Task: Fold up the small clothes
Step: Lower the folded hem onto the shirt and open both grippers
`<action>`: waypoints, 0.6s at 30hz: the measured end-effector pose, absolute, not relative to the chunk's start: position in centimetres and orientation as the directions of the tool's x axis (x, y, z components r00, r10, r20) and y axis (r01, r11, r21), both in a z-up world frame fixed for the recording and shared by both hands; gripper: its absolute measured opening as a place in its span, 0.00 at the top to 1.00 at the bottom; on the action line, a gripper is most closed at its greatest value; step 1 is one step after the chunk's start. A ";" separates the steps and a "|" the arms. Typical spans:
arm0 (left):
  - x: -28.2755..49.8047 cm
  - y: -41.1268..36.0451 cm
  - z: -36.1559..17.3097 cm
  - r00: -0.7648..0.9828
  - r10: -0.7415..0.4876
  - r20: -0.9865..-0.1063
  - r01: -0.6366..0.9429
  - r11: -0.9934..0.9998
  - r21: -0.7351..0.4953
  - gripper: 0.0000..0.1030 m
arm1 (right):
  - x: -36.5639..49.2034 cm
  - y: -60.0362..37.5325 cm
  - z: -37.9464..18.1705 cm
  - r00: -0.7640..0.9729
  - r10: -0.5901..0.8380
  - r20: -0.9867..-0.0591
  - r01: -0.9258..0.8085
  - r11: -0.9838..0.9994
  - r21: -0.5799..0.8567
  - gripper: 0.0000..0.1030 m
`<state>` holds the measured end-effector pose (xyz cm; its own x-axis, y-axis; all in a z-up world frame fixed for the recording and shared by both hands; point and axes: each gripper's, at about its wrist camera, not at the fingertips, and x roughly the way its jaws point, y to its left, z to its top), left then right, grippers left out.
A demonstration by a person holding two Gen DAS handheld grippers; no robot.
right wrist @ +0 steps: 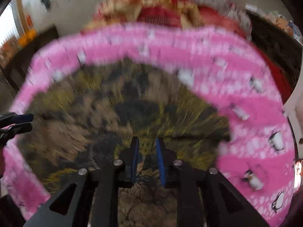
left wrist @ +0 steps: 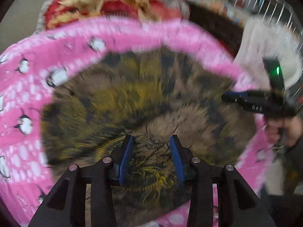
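A small brown, yellow and black patterned garment (left wrist: pixel 144 98) lies spread on a pink penguin-print blanket (left wrist: pixel 24 87). It also shows in the right wrist view (right wrist: pixel 132 102) on the same blanket (right wrist: pixel 251 113). My left gripper (left wrist: pixel 151 141) hovers over the garment's near part, open and empty. My right gripper (right wrist: pixel 146 143) is over the garment, its blue pads a little apart with nothing between them; it also shows at the right of the left wrist view (left wrist: pixel 227 97). The left gripper's fingers (right wrist: pixel 20 122) show at the left edge of the right wrist view. Both views are motion-blurred.
A red and cream patterned cloth (left wrist: pixel 106 5) lies beyond the blanket. A white fluffy item (left wrist: pixel 265 43) and a wire rack (left wrist: pixel 274 1) are at the right. Dark furniture (right wrist: pixel 274 43) stands behind the bed.
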<state>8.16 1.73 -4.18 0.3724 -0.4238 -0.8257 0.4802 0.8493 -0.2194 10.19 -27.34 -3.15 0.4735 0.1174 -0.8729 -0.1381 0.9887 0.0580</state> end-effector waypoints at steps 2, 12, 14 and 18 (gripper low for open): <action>9.2 0.8 -6.0 0.346 -0.380 -0.858 0.447 0.870 -0.205 0.80 | 11.2 -27.4 -5.3 0.437 0.110 -0.893 -0.105 0.992 0.070 0.80; 20.3 4.2 -2.6 0.548 -0.188 -0.815 0.172 0.979 -0.111 0.81 | 18.7 -29.9 -2.2 0.575 0.157 -0.803 -0.017 0.983 0.180 0.78; 20.8 5.7 -1.3 0.605 -0.169 -0.778 0.091 0.986 -0.143 0.81 | 18.6 -31.1 0.6 0.706 0.133 -0.695 -0.003 0.983 0.186 0.77; 18.9 5.5 0.3 0.691 -0.253 -0.677 0.168 0.967 -0.190 0.80 | 17.7 -30.4 1.7 0.755 0.112 -0.646 -0.014 0.988 0.154 0.76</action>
